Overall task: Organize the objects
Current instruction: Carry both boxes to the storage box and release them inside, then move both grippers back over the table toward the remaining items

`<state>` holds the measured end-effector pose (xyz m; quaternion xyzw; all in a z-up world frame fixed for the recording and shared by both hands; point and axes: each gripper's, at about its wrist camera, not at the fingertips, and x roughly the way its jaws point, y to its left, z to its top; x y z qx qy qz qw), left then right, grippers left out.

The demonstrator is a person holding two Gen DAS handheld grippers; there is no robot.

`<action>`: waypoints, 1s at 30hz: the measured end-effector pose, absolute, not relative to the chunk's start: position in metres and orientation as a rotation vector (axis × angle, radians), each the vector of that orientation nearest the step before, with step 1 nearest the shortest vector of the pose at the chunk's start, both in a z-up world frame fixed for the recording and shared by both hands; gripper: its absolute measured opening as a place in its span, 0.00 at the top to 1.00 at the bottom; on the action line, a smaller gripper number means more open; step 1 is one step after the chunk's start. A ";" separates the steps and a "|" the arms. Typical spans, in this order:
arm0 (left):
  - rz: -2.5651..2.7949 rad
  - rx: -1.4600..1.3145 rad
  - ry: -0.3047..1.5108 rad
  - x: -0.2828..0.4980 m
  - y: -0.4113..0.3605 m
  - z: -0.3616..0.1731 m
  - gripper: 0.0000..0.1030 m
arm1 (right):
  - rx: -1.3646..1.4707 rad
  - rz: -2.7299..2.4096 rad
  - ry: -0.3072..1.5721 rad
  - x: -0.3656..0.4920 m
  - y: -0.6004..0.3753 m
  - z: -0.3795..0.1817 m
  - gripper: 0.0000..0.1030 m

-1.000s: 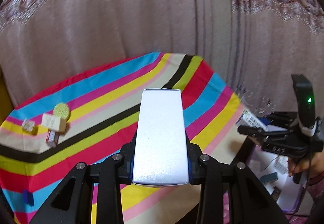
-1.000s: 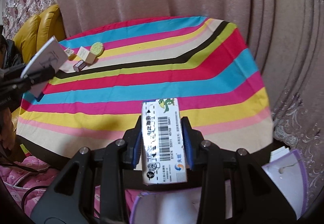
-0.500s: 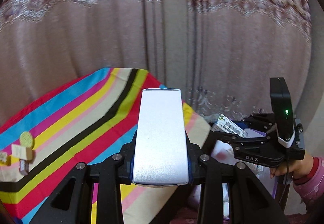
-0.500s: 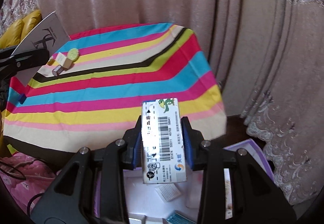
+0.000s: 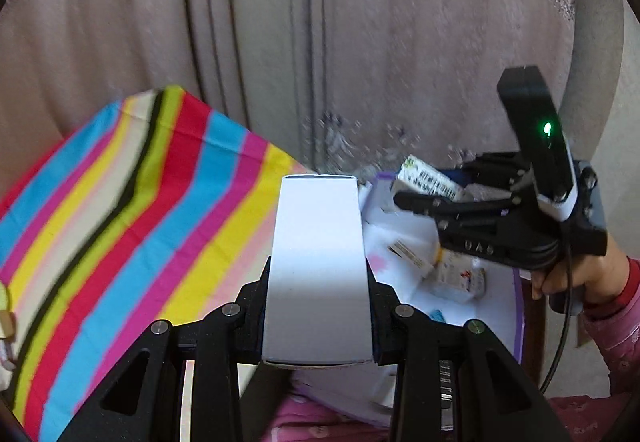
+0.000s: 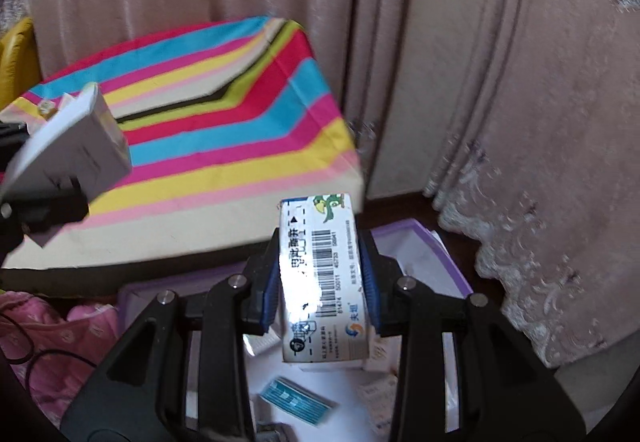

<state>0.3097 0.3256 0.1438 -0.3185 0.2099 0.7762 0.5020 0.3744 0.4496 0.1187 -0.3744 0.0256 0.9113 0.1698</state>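
We are observing the left gripper [image 5: 318, 306] clamping a plain white box [image 5: 318, 266] between its jaws; the box is filling the lower centre of the left wrist frame. The right gripper [image 6: 320, 282] is clamping a barcoded box [image 6: 322, 282] at lower centre of the right wrist frame. Beneath it, a purple-rimmed bin [image 6: 448, 254] is holding a teal packet [image 6: 296, 400] and other small cartons. In the left wrist frame the same bin [image 5: 516, 306] is sitting at lower right, with the right gripper [image 5: 416, 198] and its box [image 5: 430, 178] above it. The striped cloth [image 5: 140, 210] is occupying the left side of both frames, beside the bin. A hand [image 5: 572, 278] is gripping the right gripper's handle at the right edge.
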 end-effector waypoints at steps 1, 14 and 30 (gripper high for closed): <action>1.860 -0.786 0.508 0.310 0.329 0.139 0.64 | -1.074 2.574 0.089 0.378 0.453 0.116 0.62; 1.676 -0.872 0.480 0.330 0.350 0.104 0.50 | -1.085 2.500 0.230 0.422 0.484 0.113 0.61; 2.022 -0.968 0.290 0.254 0.264 0.104 0.17 | -1.123 2.579 0.086 0.380 0.444 0.107 0.16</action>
